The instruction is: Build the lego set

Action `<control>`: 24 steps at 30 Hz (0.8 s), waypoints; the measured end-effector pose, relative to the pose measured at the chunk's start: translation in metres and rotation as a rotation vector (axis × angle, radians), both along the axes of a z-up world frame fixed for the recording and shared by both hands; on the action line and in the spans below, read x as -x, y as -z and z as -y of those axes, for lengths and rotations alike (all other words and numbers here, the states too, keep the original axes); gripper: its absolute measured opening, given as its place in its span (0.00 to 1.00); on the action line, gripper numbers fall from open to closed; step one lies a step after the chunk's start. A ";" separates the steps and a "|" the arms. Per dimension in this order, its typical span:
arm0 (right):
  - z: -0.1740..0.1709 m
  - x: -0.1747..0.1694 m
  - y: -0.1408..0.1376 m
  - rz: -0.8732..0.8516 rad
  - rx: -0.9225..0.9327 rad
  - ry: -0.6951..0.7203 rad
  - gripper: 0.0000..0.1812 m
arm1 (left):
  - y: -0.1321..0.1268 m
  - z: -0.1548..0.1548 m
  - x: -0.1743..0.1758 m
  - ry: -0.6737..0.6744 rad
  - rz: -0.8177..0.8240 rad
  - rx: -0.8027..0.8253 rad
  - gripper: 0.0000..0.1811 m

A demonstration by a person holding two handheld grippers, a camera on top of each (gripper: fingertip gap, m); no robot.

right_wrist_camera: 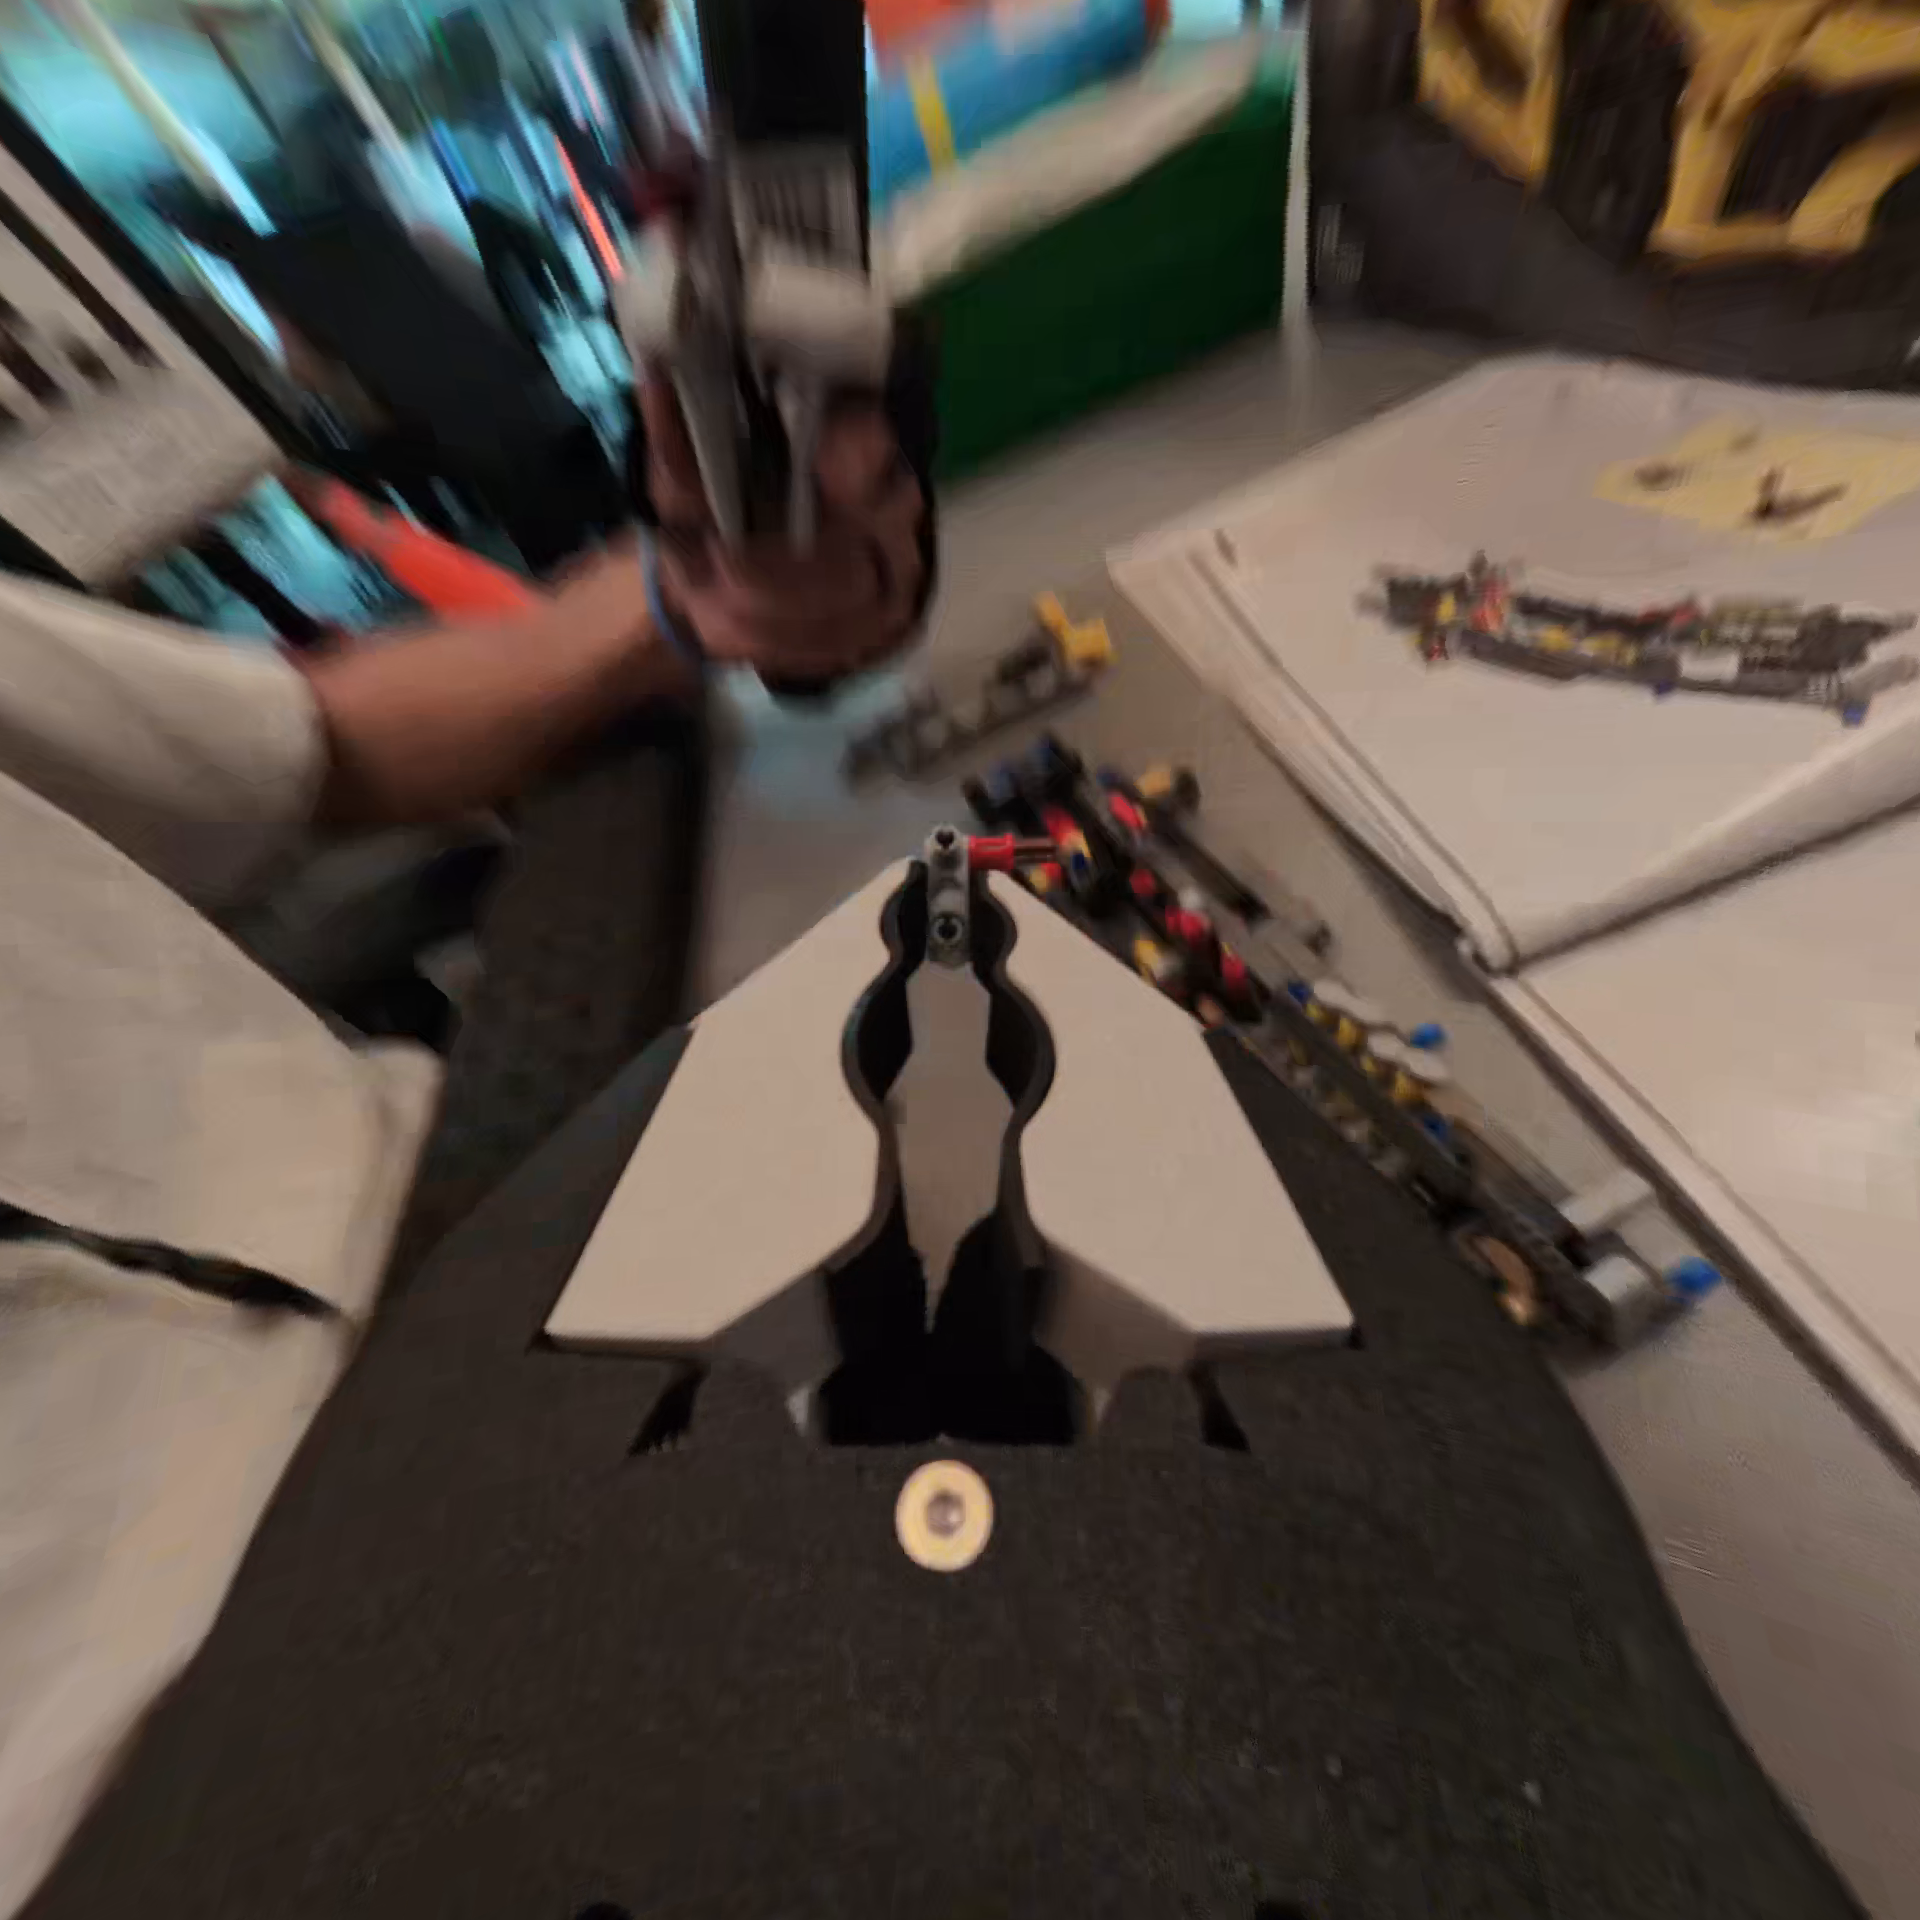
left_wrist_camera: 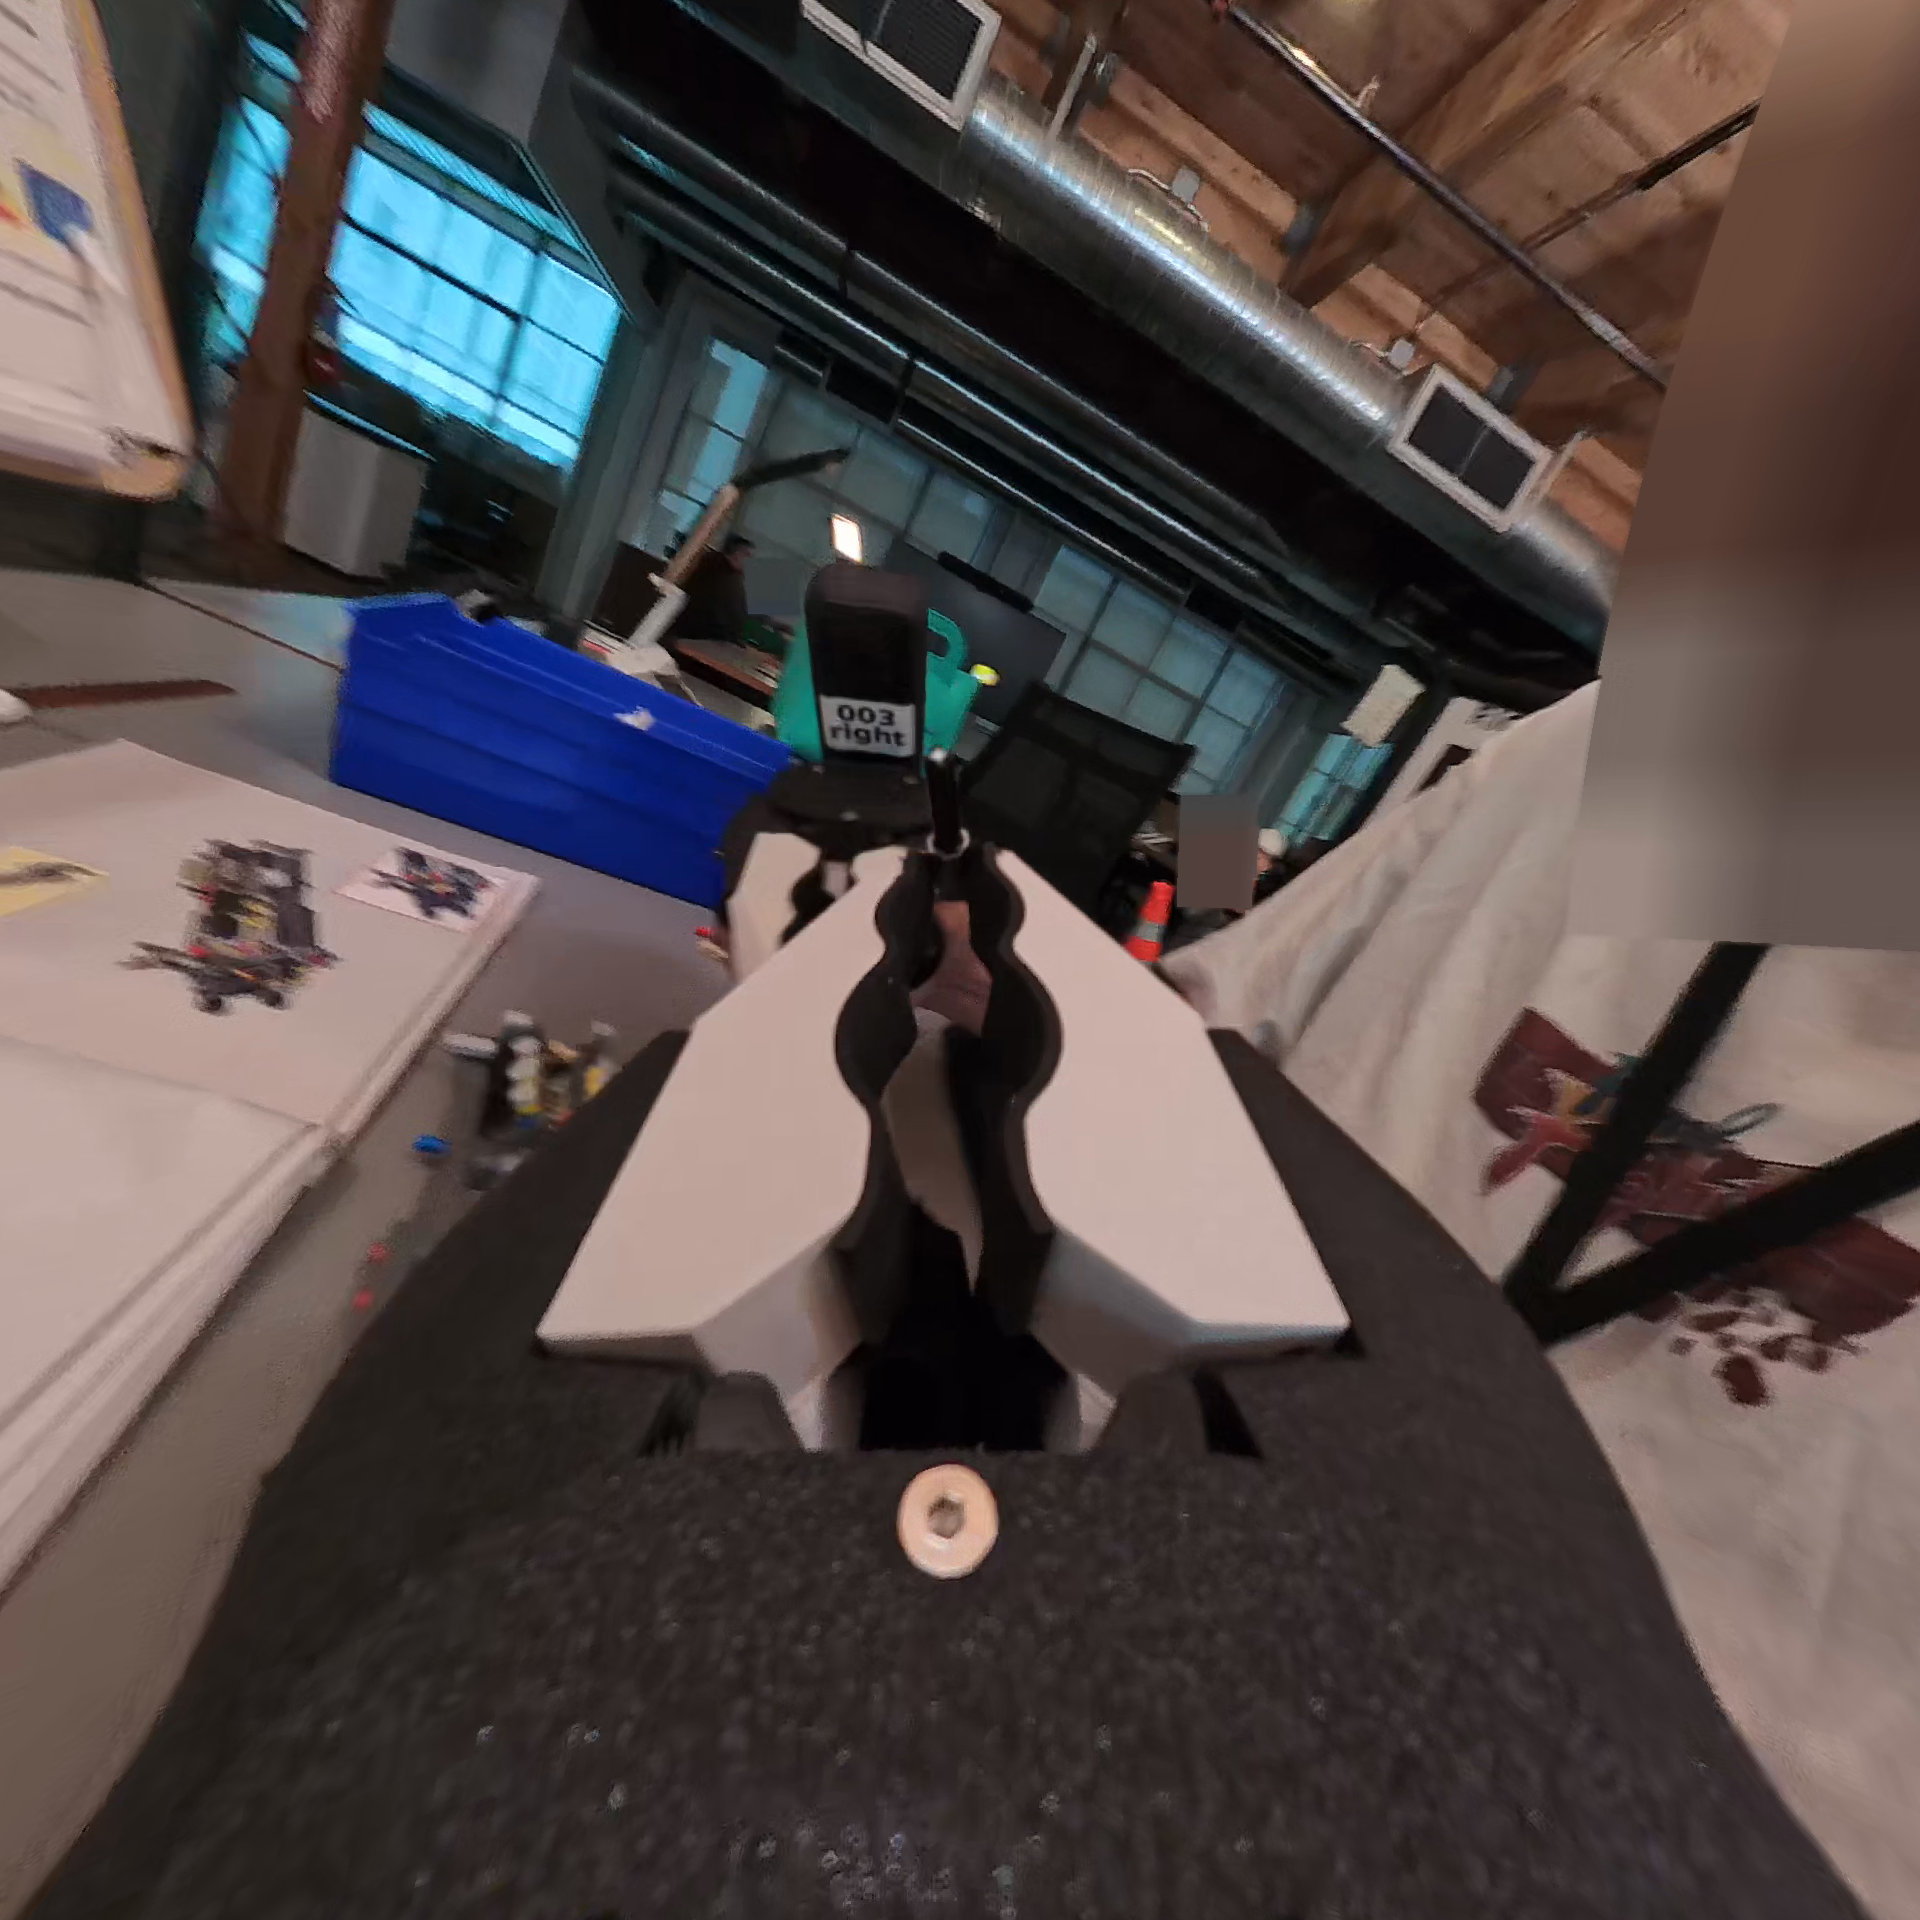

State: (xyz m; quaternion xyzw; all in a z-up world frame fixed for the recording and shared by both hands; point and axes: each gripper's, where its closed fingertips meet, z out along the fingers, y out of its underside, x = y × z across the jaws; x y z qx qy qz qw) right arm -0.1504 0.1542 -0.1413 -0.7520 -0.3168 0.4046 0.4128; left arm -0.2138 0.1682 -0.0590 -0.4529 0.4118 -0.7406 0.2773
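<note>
My left gripper (left_wrist_camera: 943, 868) is shut on a small black pin (left_wrist_camera: 940, 795) that sticks up from its tips, raised above the table. My right gripper (right_wrist_camera: 948, 894) is shut on a small grey connector (right_wrist_camera: 948, 902) with a red pin (right_wrist_camera: 1000, 850) on its side. The right gripper also shows just beyond the left one in the left wrist view (left_wrist_camera: 831, 883). The left gripper, held by a hand, is blurred in the right wrist view (right_wrist_camera: 769, 343). A long black Lego assembly (right_wrist_camera: 1195, 935) with red, yellow and blue pins lies on the grey table beyond the right gripper.
An open instruction booklet (right_wrist_camera: 1558, 727) lies beside the assembly and also shows in the left wrist view (left_wrist_camera: 239, 935). A smaller grey and yellow assembly (right_wrist_camera: 987, 696) lies farther back. A blue bin (left_wrist_camera: 540, 727) stands at the back. A person's white shirt (left_wrist_camera: 1714, 1455) is close by. The gap from one gripper's tips to the other's is roughly 11 cm.
</note>
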 end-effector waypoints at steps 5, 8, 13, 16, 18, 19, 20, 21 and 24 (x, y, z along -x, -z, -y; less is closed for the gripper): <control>0.014 -0.006 0.059 0.489 -0.071 -0.080 0.04 | 0.032 -0.014 -0.006 -0.011 -0.202 0.105 0.03; 0.023 -0.016 0.078 0.610 -0.051 -0.120 0.04 | 0.052 -0.004 0.001 0.035 -0.347 0.230 0.03; 0.028 -0.016 0.094 0.648 -0.028 -0.145 0.04 | 0.102 0.035 0.009 0.094 -0.611 0.394 0.03; 0.028 -0.015 0.093 0.624 -0.012 -0.155 0.09 | 0.121 0.055 0.012 0.176 -0.690 0.472 0.03; 0.030 -0.016 0.088 0.612 -0.001 -0.157 0.16 | 0.125 0.056 0.012 0.181 -0.712 0.488 0.03; 0.031 -0.015 0.082 0.602 -0.002 -0.161 0.18 | 0.124 0.056 0.011 0.186 -0.714 0.492 0.03; 0.031 -0.013 0.073 0.575 -0.013 -0.160 0.20 | 0.123 0.056 0.011 0.189 -0.720 0.484 0.03; 0.031 -0.008 0.061 0.534 -0.038 -0.154 0.21 | 0.122 0.056 0.010 0.196 -0.717 0.478 0.03; 0.033 0.022 0.026 0.384 -0.137 -0.170 0.22 | 0.108 0.060 0.005 0.235 -0.657 0.502 0.03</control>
